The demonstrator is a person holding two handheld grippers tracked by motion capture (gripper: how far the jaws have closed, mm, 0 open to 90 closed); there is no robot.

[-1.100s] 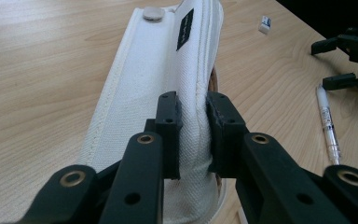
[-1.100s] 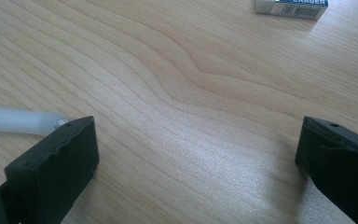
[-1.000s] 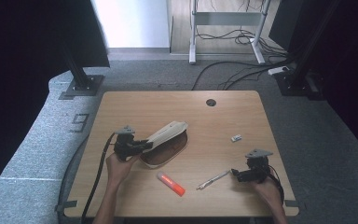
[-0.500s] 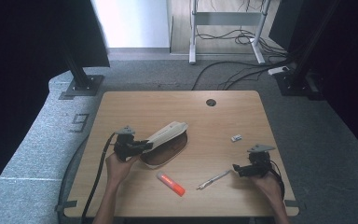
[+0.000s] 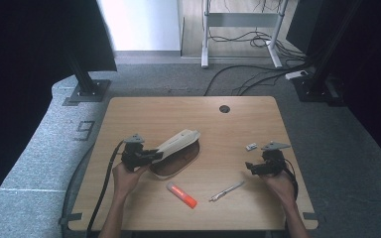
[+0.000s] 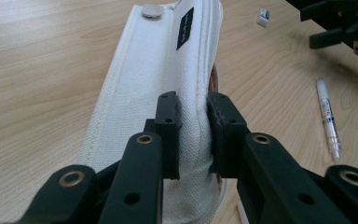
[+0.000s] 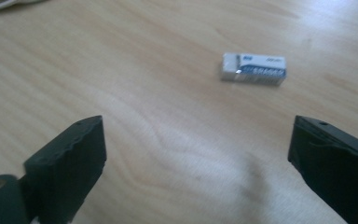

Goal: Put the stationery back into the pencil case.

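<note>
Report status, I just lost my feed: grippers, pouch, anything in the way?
Left gripper clamped on pouch flap. Right gripper open, jaws just narrowing, aimed at eraser. Nothing in between.

Free room and obstacles, taken from the pencil case (image 5: 176, 151). Right of the case, bare table (image 5: 228, 131) runs to the eraser (image 5: 250, 147), well apart. Toward the person from it lie a marker (image 5: 181, 194) and, further right, a pen (image 5: 226, 191) (a bare gap lies between these two). The left gripper (image 5: 151, 156) blocks the case's left end, clamped on its fabric edge. Beyond the case, the tabletop is open up to the cable hole (image 5: 224, 108).
</note>
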